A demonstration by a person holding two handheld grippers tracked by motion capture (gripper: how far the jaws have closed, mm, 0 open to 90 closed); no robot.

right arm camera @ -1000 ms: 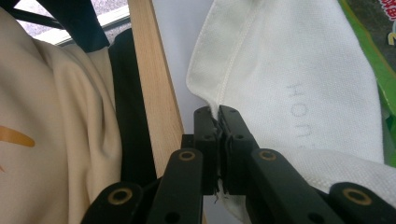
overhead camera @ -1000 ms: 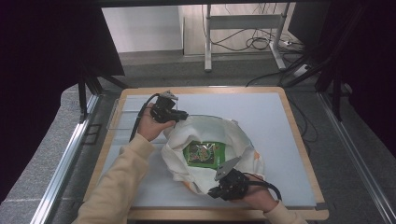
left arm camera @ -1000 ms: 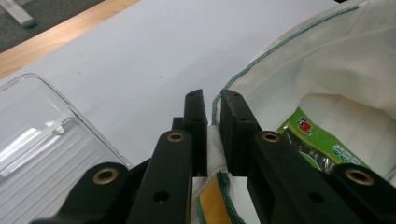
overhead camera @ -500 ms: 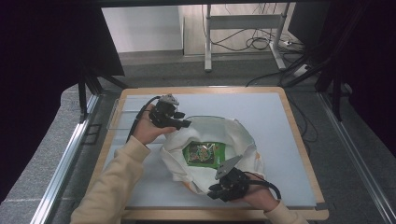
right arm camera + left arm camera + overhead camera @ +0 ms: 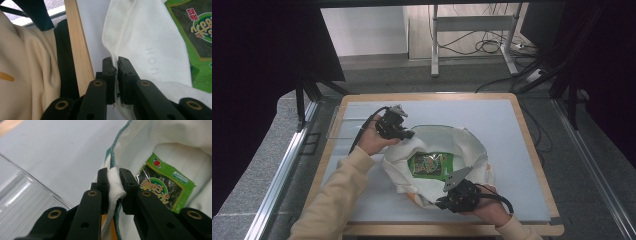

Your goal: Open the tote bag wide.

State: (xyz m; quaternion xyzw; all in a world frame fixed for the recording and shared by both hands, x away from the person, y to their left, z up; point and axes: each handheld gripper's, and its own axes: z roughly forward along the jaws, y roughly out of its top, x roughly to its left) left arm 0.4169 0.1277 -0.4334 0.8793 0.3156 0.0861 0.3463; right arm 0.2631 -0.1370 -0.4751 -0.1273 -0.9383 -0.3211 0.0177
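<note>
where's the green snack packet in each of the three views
High view: the green snack packet lies at the picture's middle, inside the open white cloth bag.
Left gripper view: right of the jaws, at middle right.
Right gripper view: top right corner, cut off by the edge.
Shared landmark: the bag's white fabric, pinched by the left gripper and the right gripper.

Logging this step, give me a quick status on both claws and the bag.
Left claw shut on white bag rim. Right claw shut on opposite edge. Green packet inside, mouth open. Nothing blocking.
</note>
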